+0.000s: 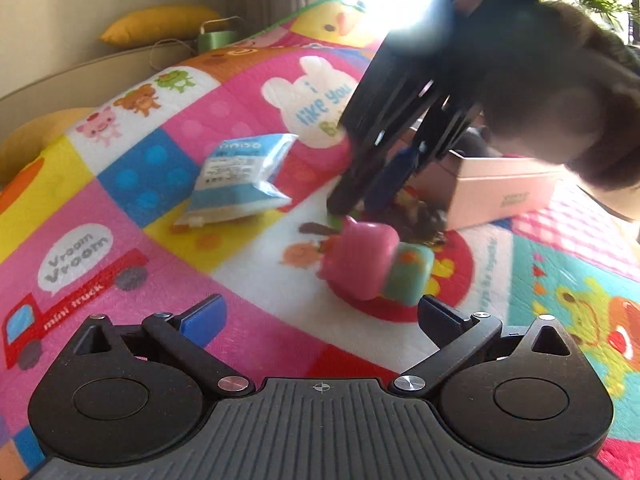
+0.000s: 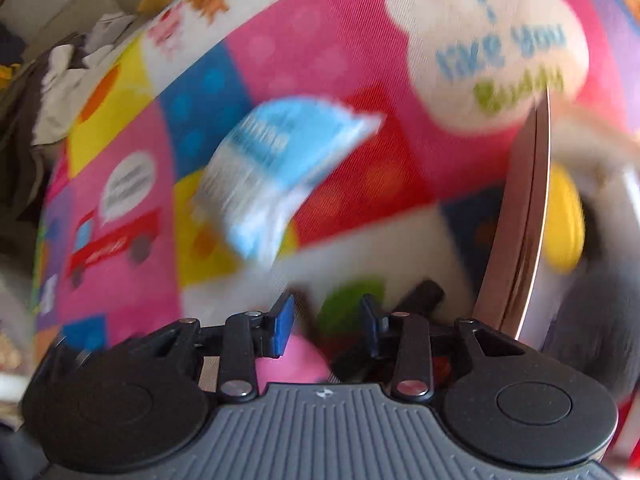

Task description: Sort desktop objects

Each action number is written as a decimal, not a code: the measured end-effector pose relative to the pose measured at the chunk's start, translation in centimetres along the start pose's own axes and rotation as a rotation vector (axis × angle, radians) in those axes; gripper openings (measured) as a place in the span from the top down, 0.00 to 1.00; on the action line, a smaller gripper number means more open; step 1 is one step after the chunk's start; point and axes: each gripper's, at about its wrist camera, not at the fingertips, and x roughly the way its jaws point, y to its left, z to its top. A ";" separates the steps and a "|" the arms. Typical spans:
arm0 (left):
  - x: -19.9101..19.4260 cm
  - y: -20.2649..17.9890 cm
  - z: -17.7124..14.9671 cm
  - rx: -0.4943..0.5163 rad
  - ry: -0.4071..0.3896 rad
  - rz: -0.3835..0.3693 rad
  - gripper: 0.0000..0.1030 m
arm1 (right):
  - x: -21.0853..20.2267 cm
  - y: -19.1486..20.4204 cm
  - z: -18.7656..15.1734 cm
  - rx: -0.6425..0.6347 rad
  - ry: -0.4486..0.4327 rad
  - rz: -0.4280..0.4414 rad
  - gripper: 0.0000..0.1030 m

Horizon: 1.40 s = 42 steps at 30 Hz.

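A pink and green toy point(image 1: 368, 264) lies on the colourful play mat point(image 1: 160, 168), just in front of my left gripper point(image 1: 320, 316), whose jaws stand wide apart with nothing between them. My right gripper point(image 1: 350, 206) points steeply down, its tips just behind and above the toy. In the right wrist view the right gripper point(image 2: 326, 326) shows a small gap with nothing pinched; the pink toy point(image 2: 296, 360) lies below the fingers. A blue and white packet point(image 1: 240, 180) point(image 2: 280, 172) lies flat on the mat to the left.
A pale open box point(image 1: 500, 192) point(image 2: 528, 220) stands on the mat at the right, with a yellow item point(image 2: 564, 224) inside. A brown-sleeved hand point(image 1: 560, 100) holds the right gripper. Yellow cushions point(image 1: 156, 24) and a green container point(image 1: 216, 38) sit beyond the mat's far edge.
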 end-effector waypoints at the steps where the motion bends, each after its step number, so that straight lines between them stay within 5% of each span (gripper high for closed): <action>1: 0.0 -0.4 0.0 0.012 -0.002 -0.013 0.00 | -1.5 -0.1 -0.8 -0.007 -0.038 0.018 0.66; 5: 0.6 -2.3 0.5 0.052 -0.012 -0.041 0.00 | -8.7 -1.4 -5.0 -0.044 -0.291 -0.049 0.59; 9: 1.6 -3.9 1.4 0.061 -0.013 0.008 0.00 | -10.5 -2.4 -9.6 -0.073 -0.415 -0.165 0.54; 16: 2.5 -2.6 2.6 0.069 0.025 0.214 0.00 | -6.3 -2.1 -15.3 -0.159 -0.494 -0.303 0.66; 24: 0.4 1.6 3.1 -0.078 0.024 0.238 0.00 | -0.3 3.2 -15.7 -0.475 -0.563 -0.505 0.67; 32: -0.7 1.8 2.8 -0.096 0.011 0.229 0.00 | 4.2 5.3 -14.5 -0.612 -0.524 -0.701 0.70; 35: -1.0 1.8 2.9 -0.097 0.008 0.229 0.00 | 3.1 5.3 -15.0 -0.579 -0.526 -0.668 0.70; 42: -1.5 -0.9 2.6 -0.061 -0.004 0.141 0.00 | -5.3 2.1 -19.8 -0.378 -0.466 -0.312 0.70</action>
